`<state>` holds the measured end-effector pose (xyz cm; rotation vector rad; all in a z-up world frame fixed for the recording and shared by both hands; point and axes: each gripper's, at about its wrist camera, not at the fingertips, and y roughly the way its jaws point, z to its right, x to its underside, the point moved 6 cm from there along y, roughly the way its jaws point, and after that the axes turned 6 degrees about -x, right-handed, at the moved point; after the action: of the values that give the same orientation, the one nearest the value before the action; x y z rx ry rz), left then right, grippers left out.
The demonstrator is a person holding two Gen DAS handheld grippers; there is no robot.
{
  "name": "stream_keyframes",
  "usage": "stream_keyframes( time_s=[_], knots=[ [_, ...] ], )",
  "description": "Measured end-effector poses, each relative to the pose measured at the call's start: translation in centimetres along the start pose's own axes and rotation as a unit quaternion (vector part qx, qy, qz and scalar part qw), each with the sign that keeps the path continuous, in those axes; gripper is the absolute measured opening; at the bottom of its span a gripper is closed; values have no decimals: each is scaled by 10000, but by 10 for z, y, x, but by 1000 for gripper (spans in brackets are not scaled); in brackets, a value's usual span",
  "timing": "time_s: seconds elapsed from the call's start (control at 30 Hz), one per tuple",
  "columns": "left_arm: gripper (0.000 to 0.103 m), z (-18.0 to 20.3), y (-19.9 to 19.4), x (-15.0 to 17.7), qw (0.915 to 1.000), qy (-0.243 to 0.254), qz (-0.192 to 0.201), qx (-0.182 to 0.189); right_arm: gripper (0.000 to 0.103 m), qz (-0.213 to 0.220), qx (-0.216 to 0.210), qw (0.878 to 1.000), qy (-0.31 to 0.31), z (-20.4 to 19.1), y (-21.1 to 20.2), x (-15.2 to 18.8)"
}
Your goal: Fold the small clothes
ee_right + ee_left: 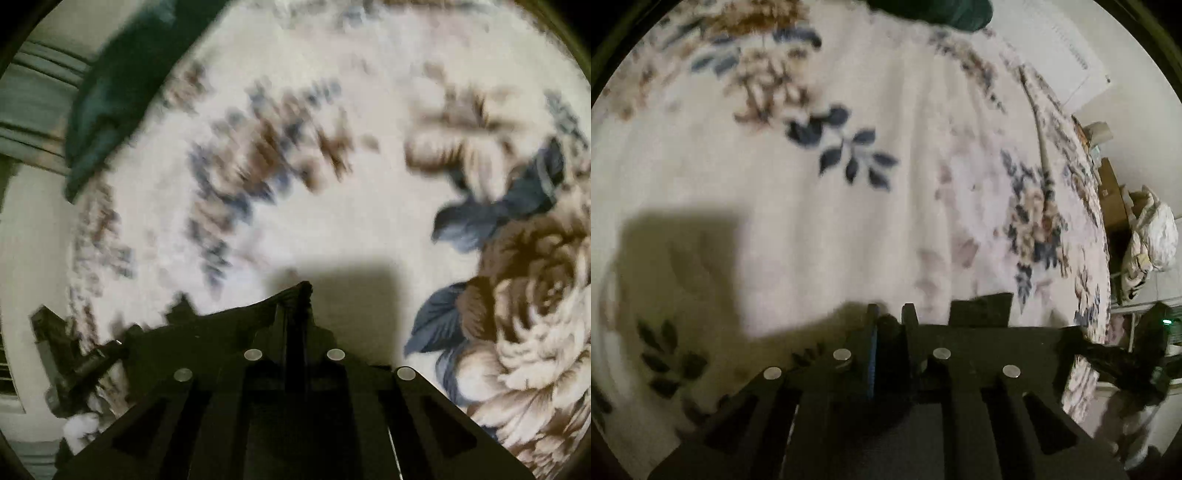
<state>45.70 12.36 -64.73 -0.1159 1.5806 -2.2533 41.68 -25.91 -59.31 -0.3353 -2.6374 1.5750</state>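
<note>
A small black garment [979, 317] hangs stretched between my two grippers, just above a floral blanket [849, 206]. In the left wrist view my left gripper [891, 310] is shut, with a dark fold of the garment pinched between its fingers. From there the cloth runs right toward the other tool. In the right wrist view my right gripper [297, 291] is shut on a bunched edge of the same black garment [229, 325], which spreads away to the left. A dark green garment [942, 14] [122, 92] lies further off on the blanket.
The blanket [332, 229] covers a bed and drops off at its right edge. A white sheet [1056, 55] lies at the far right corner. Cardboard boxes [1112, 192] and a pale bundle [1152, 236] stand on the floor beside the bed.
</note>
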Motion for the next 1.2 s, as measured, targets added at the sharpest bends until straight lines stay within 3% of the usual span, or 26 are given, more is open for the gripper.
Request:
stream_keyframes(
  time_s=[0.07, 0.23, 0.27, 0.4, 0.57, 0.63, 0.8, 0.9, 1.0, 1.1, 1.17, 1.2],
  knots=[
    [16, -1, -7, 1, 9999, -44, -83, 127, 10, -393, -90, 9988, 282, 12, 13, 3],
    [53, -12, -60, 24, 9994, -98, 294, 125, 38, -466, -629, 9941, 751, 33, -32, 27],
    [54, -17, -71, 34, 9992, -141, 365, 85, 42, -458, -655, 9937, 780, 38, -47, 41],
    [55, -31, -90, 85, 9990, -309, 281, -159, 44, -726, -572, 9919, 871, 53, -71, 97],
    [55, -41, -78, 148, 9980, -435, -246, -378, 44, -1183, -443, 9844, 1229, 74, -54, 156],
    [55, -40, -73, 165, 9973, -464, -417, -397, 12, -1032, -524, 9846, 1314, 76, -51, 168],
    [55, -31, -73, 184, 9974, -313, -520, -385, 8, -506, -195, 9923, 1117, 63, -79, 180],
    [55, -26, -71, 187, 9975, -221, -558, -385, 8, -447, -66, 9925, 1132, 61, -94, 186],
    [55, -24, -68, 188, 9974, -187, -579, -391, 8, -628, 114, 9903, 1231, 75, -89, 193],
    [55, -24, -72, 182, 9980, -189, -516, -314, 11, -940, 33, 9880, 1226, 85, -72, 193],
    [55, -23, -75, 173, 9987, -148, -417, -247, 24, -984, -62, 9885, 1148, 88, -70, 185],
    [55, -23, -75, 167, 9991, -120, -369, -177, 42, -955, -146, 9891, 1113, 90, -70, 178]
  ],
)
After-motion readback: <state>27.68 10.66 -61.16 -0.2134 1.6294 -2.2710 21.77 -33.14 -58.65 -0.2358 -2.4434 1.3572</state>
